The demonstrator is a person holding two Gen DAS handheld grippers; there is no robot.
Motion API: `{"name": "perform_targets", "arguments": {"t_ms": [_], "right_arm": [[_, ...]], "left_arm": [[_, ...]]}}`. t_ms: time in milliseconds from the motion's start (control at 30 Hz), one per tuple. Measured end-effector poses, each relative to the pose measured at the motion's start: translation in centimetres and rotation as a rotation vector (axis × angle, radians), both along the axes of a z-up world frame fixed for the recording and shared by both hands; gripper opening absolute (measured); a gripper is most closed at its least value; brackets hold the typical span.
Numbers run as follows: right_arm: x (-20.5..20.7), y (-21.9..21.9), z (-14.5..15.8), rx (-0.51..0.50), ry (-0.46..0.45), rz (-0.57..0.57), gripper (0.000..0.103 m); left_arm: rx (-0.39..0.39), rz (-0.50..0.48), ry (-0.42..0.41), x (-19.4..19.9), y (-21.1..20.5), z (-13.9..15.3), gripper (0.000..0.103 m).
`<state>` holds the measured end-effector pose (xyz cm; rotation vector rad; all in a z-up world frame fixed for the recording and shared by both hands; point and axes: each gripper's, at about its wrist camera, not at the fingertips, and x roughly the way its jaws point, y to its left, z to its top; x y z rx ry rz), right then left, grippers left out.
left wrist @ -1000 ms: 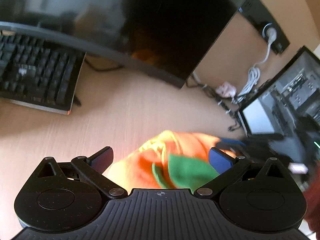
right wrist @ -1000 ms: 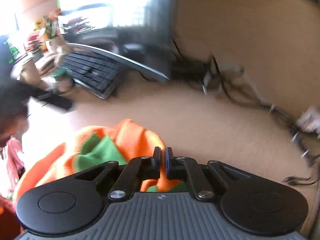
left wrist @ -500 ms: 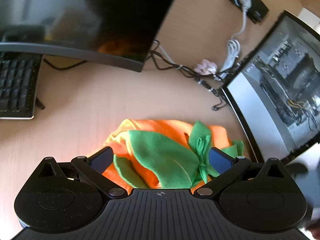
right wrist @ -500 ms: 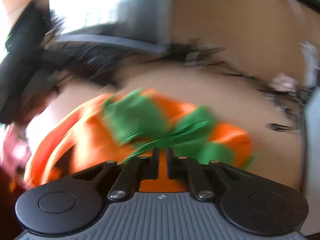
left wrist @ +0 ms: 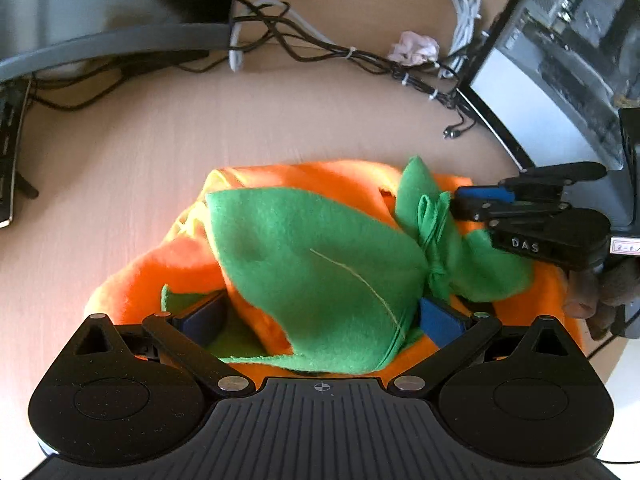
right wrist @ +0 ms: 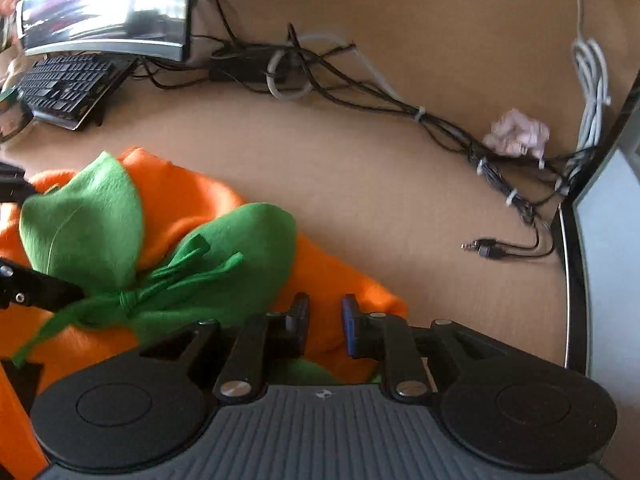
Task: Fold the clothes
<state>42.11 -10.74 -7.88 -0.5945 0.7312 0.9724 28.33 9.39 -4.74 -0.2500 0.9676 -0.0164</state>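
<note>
Both our grippers have dropped onto the orange-and-green garment [left wrist: 320, 264] on the desk [left wrist: 120, 152]; left gripper [left wrist: 320, 316] jaws spread wide around it, right gripper [right wrist: 325, 324] jaws just parting, cloth released between them.

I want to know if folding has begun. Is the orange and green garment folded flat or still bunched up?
Still bunched up. The garment lies in a rumpled heap on the desk, with its green leaves overlapping loosely and no flat edges.

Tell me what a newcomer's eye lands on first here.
The bright orange fleece garment with big green felt leaves heaped in the middle of the pale wooden desk, the leaves tied at a knot. The left gripper stands wide open over its near edge; the right gripper, jaws just opening, sits at its right side. Behind, a tangle of black cables runs along the desk's back.
</note>
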Motion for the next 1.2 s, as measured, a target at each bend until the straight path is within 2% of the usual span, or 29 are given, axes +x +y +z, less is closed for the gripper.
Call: {"name": "perform_targets", "arguments": {"t_ms": [167, 667, 833, 867, 900, 967, 1100, 1200], "right_arm": [[0.2, 0.0, -0.1, 0.005, 0.01, -0.007, 0.018], [0.1, -0.1, -0.3, 0.015, 0.026, -0.064, 0.019], [0.3, -0.2, -0.1, 0.023, 0.045, -0.065, 0.02], [0.5, -0.2, 0.3, 0.033, 0.061, -0.056, 0.028], [0.5, -0.1, 1.1, 0.062, 0.072, -0.024, 0.042], [0.5, 0.2, 2.6, 0.123, 0.09, 0.045, 0.058], [1.3, 3.1, 4.0, 0.171, 0.136, 0.161, 0.06], [2.6, 5.8, 2.5, 0.141, 0.158, 0.183, 0.06]], "left_arm": [[0.052, -0.027, -0.009, -0.4, -0.7, -0.8, 0.103], [-0.009, -0.042, -0.006, -0.4, 0.0, -0.8, 0.103], [0.0, -0.044, -0.015, -0.5, -0.1, -0.9, 0.103], [-0.003, -0.043, -0.015, -0.5, -0.1, -0.9, 0.103], [-0.007, -0.041, -0.014, -0.5, 0.0, -0.9, 0.103], [-0.043, -0.029, -0.009, -0.6, 0.5, -0.7, 0.103], [-0.168, 0.014, -0.017, -1.0, 2.1, 0.2, 0.103], [-0.259, 0.057, -0.042, -1.8, 3.5, 1.4, 0.103]]}}
